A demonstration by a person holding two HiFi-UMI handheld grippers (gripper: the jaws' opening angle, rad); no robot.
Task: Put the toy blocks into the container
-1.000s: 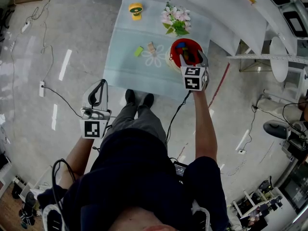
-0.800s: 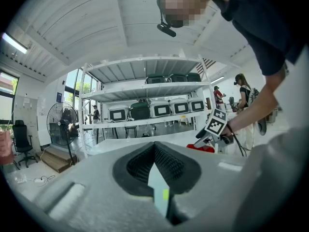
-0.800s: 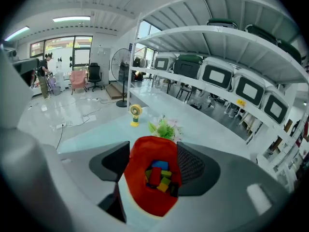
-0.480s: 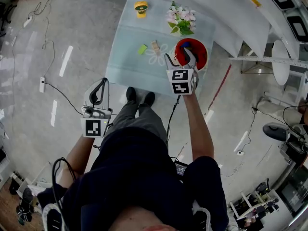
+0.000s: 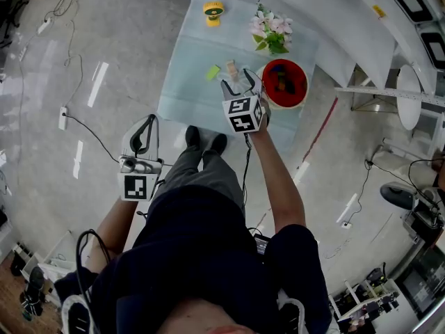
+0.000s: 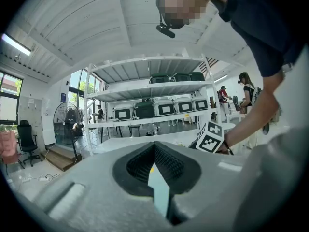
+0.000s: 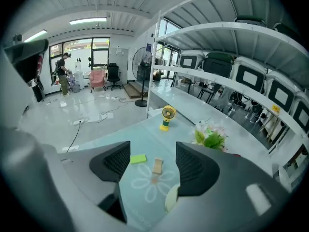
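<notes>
Right gripper [image 5: 238,83] has withdrawn from container [image 5: 303,93], now at its 3 o'clock; fingers spread, empty, facing wooden block [image 7: 157,166]. Left gripper [image 6: 157,178] fingers pressed together

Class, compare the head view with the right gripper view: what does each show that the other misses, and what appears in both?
Head view only: the left gripper, over the floor, and the blocks inside the red container.

Right gripper view only: a standing fan and shelves of boxes.

Both: the open right gripper, plus the green block, wooden block, yellow toy fan and flowers.
</notes>
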